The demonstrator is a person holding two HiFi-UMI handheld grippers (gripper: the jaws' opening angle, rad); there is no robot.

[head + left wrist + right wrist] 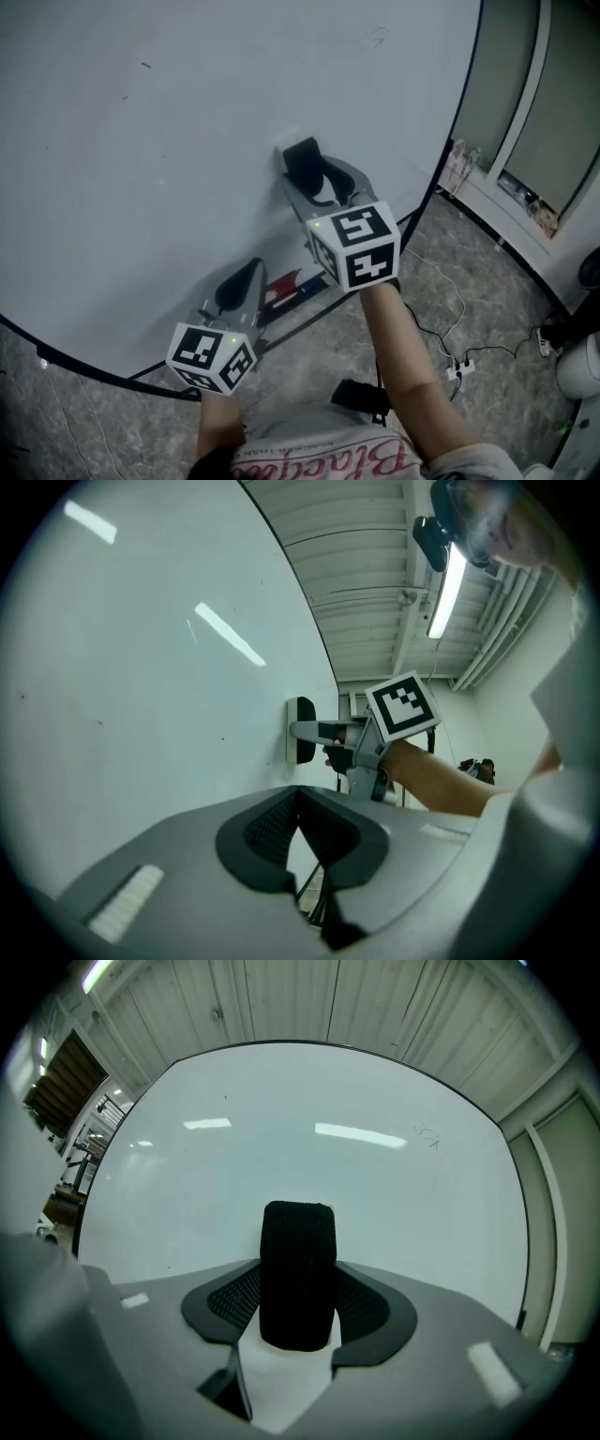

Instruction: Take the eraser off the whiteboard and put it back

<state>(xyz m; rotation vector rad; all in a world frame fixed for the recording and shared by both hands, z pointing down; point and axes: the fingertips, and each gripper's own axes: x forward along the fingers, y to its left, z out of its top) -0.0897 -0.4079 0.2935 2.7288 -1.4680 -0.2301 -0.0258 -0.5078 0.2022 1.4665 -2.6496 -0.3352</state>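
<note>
A black eraser (303,157) with a white back rests against the whiteboard (169,141). My right gripper (314,178) is shut on it, one pad on each side. In the right gripper view the eraser (298,1274) stands upright between the jaws of the right gripper (298,1312), with the whiteboard (328,1157) right behind it. The left gripper view shows the eraser (303,730) side-on, its white back on the board. Lower left, my left gripper (239,286) hangs near the board's bottom edge. Its jaws meet with nothing between them (300,803).
Red and blue markers (292,284) lie on the ledge under the board, beside the left gripper. The board's dark stand legs (309,319) run below. Cables and a power strip (459,367) lie on the stone floor at right, near a window frame (525,103).
</note>
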